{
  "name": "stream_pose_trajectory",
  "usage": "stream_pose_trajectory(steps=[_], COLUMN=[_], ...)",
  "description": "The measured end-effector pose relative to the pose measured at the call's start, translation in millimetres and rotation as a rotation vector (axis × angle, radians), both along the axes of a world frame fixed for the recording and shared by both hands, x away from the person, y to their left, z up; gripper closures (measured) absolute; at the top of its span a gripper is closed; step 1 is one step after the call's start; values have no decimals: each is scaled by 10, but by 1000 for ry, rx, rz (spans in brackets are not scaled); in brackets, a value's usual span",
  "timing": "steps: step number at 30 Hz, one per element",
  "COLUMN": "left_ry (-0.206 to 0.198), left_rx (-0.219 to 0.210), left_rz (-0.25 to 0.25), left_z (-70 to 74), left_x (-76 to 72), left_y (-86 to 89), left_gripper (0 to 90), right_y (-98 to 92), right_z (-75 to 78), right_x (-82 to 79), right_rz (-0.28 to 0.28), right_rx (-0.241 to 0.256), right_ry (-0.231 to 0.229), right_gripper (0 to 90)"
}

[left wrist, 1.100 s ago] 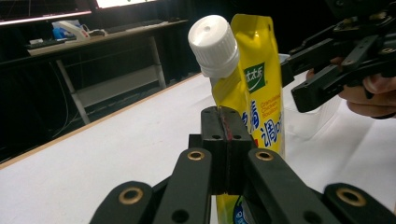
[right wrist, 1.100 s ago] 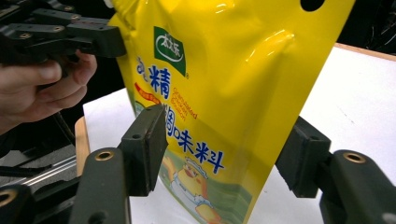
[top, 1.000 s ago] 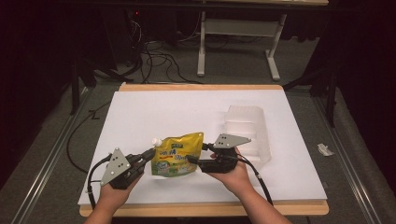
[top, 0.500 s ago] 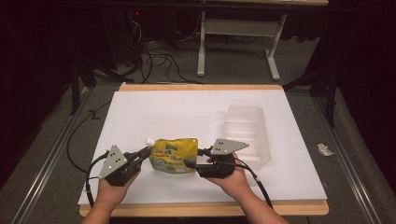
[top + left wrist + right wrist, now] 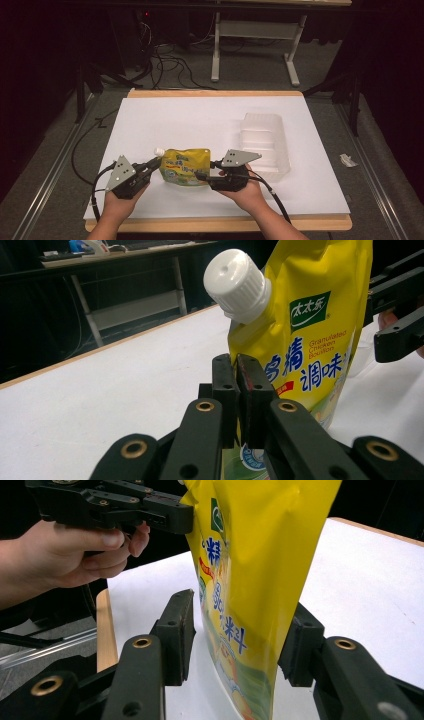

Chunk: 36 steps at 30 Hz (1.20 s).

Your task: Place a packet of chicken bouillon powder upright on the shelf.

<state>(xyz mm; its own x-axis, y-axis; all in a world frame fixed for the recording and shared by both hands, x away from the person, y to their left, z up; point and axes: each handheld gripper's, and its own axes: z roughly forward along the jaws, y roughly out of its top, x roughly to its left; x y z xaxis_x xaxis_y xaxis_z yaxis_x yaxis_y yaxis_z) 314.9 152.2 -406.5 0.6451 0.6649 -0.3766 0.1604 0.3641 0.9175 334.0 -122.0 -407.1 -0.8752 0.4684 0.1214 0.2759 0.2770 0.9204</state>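
Observation:
A yellow spouted seasoning pouch (image 5: 186, 167) with a white screw cap (image 5: 159, 151) stands near the front of the white table top (image 5: 190, 122), between my two grippers. My left gripper (image 5: 156, 162) is shut on the pouch's edge just below the cap; in the left gripper view its jaws (image 5: 238, 370) pinch the pouch (image 5: 305, 340) under the cap (image 5: 235, 285). My right gripper (image 5: 202, 176) is at the pouch's other side. In the right gripper view it (image 5: 240, 610) stands open, jaws either side of the pouch (image 5: 250, 580) with a gap on the left.
A clear plastic tray (image 5: 265, 145) lies on the table right of the right hand. The table's wooden front edge (image 5: 220, 222) is just below the hands. Beyond the far edge are a table frame (image 5: 252, 45) and floor cables (image 5: 165, 60). A paper scrap (image 5: 347, 160) lies on the floor.
Both hands have brought the pouch down and nearer the front edge. The pouch now stands lower, between the grippers.

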Motion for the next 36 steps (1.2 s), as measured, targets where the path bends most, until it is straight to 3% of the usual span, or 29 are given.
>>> stream_pose_trajectory(steps=[7,16,17,23,28,33,36], left_ry=[1,6,6,9,18,21,26], left_rx=[1,-5,-6,-11,-12,-17,-31], left_rz=[0,3,4,21,30,50,55], left_z=[-1,-1,-1,-1,-5,-13,-11], left_x=[-2,6,7,15,28,43,49], left_y=[-2,6,4,1,-7,-30,-17], left_gripper=[876,871,866,842,749,549,536], right_y=[24,128,144,166,181,173,157], right_z=[-27,-64,-72,-63,-55,-42,-29], right_x=[33,134,141,119,100,87,87], right_rz=[-11,-3,-2,14,26,12,6], right_rx=[-22,-34,-42,-59,-63,-60,-57], right_ry=[-14,5,3,-11,-25,-21,-30], right_gripper=[658,693,762,863,882,893,895])
